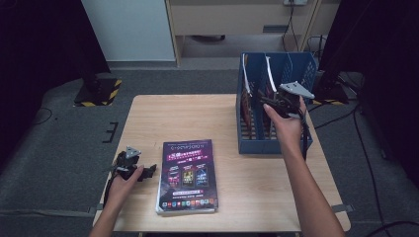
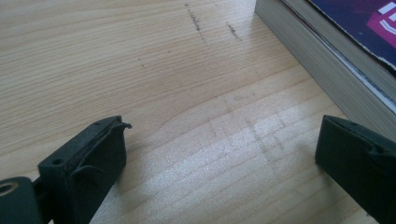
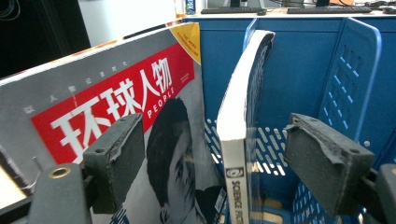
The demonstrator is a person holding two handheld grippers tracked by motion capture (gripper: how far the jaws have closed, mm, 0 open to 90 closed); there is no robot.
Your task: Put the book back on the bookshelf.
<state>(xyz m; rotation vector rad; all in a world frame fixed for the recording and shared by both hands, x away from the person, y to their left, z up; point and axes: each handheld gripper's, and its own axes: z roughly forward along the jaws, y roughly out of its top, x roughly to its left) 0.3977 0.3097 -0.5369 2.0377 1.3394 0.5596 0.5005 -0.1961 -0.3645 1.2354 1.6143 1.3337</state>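
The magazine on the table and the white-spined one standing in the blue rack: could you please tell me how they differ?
The magazine on the table lies flat, cover up, on a stack; the white-spined magazine stands upright in the blue rack, bowing at its top. The flat one has a dark purple cover; the standing one shows its spine edge. The open right hand-held gripper straddles the standing one; the open left hand-held gripper sits beside the stack.

The wooden bench (image 1: 207, 118) carries a magazine stack (image 1: 188, 176) at lower centre and a blue file rack (image 1: 272, 138) at upper right

Office, keyboards (image 3: 232, 10), blue file rack (image 1: 276, 144)
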